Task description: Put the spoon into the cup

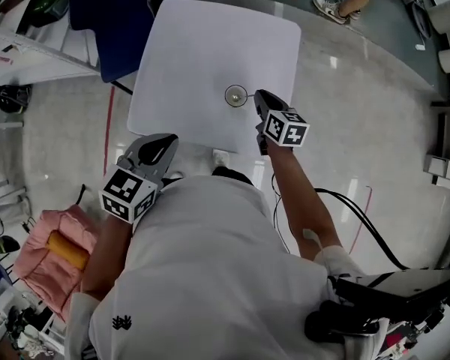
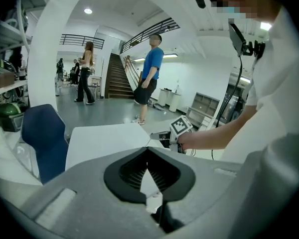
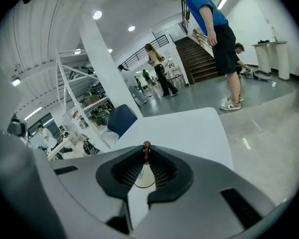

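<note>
- my right gripper [image 3: 146, 152] has its jaws nearly together, clamped on the spoon [image 3: 146, 146]. the spoon's brown knobbed end pokes out just past the jaw tips.
- a pale rounded shape shows in the gap below the tips; i cannot tell whether it is part of the spoon.
- in the head view this gripper reaches, tilted downward, over the near part of the white table [image 1: 210, 43]. its tip is just beside the cup [image 1: 235, 94], on the cup's right.
- the cup stands upright on the table, toward the near edge, and the spoon is not in it.
- my left gripper [image 2: 148, 149] has its jaws together at the tips with nothing between them. it hangs by the table's near left corner, well apart from the cup.
- a blue chair [image 1: 109, 21] stands at the table's far left side.
- a person in a blue shirt [image 3: 209, 14] stands on the floor beyond the table.
</note>
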Demonstrator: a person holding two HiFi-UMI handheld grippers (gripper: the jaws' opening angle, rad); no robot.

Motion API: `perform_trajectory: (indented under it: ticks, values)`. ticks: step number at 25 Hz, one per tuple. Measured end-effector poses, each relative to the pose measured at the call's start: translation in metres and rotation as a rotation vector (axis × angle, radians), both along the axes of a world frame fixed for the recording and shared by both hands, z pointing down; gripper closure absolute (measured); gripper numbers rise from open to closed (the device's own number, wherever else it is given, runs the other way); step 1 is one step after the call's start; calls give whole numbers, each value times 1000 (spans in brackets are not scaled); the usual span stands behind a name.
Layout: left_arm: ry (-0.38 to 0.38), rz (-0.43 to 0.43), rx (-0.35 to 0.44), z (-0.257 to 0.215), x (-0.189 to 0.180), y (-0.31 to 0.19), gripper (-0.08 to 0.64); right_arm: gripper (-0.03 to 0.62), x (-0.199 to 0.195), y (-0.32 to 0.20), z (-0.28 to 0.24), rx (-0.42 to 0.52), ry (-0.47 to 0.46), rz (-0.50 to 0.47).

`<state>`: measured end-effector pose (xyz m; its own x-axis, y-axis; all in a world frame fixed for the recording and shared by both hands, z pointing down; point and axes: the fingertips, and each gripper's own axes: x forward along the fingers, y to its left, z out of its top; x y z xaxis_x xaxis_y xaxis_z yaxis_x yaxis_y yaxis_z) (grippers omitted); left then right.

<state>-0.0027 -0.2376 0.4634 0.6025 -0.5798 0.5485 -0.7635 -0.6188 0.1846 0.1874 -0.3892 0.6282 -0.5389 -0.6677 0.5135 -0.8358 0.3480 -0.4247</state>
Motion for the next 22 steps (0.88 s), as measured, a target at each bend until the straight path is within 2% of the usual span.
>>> perform_trajectory:
  ticks: [5,9,17,22]
  values:
    - [-33,-83,-14,1,-5,-11,551,546,-12,-17,43,-53,25,-71]
    - [-52,-122,-30,3,-8,-17,551,545,-20,-24,61,-69,29,-87]
    - [-64,-155,-53,8,-9,-20,551,545,-26,-26,84,-83,43,-105]
    - [-68,-154,-50,7,-11,-20,551,536,-34,-23,89,-89,16,-122]
